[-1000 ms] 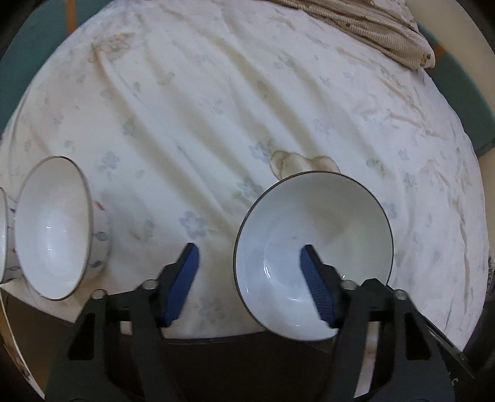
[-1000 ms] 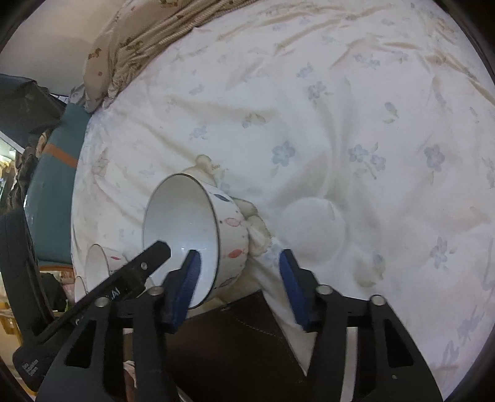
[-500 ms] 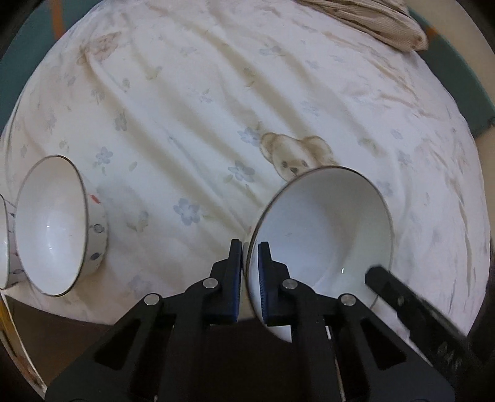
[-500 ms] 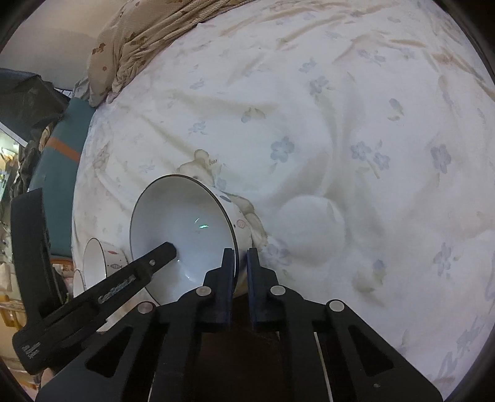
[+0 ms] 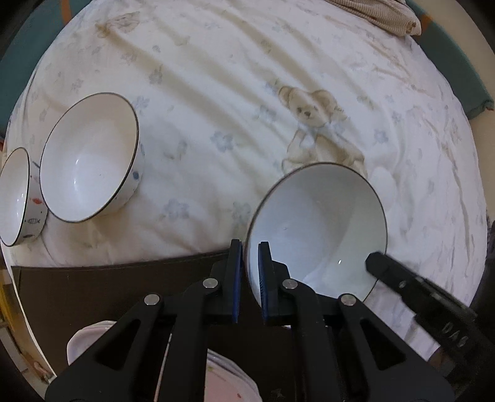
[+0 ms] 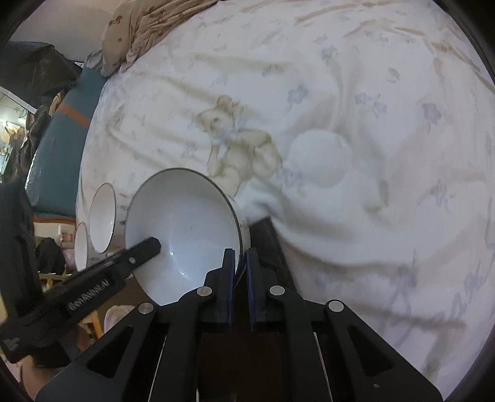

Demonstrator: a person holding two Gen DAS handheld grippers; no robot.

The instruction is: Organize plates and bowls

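A white bowl (image 5: 318, 222) with a thin dark rim hangs tilted over the near edge of the bed. My left gripper (image 5: 249, 247) is shut on its left rim, one pad inside and one outside. On the opposite rim of the same bowl (image 6: 182, 222), my right gripper (image 6: 241, 253) is shut too. In the left wrist view one of the right gripper's fingers (image 5: 383, 266) shows at the bowl's right side. Two more white bowls rest on the sheet at the left, a larger one (image 5: 89, 157) and a smaller fish-patterned one (image 5: 15, 191).
The bed is covered by a white sheet (image 5: 235, 77) printed with flowers and a teddy bear. A dark brown bed frame (image 5: 108, 284) runs along the near edge. Stacked pale plates (image 5: 222, 377) lie below my left gripper. A striped blanket (image 5: 383, 15) sits at the far corner.
Both grippers went from open to shut on the bowl's rim. The bowl has tilted and come toward the near bed edge, uncovering the teddy bear print.
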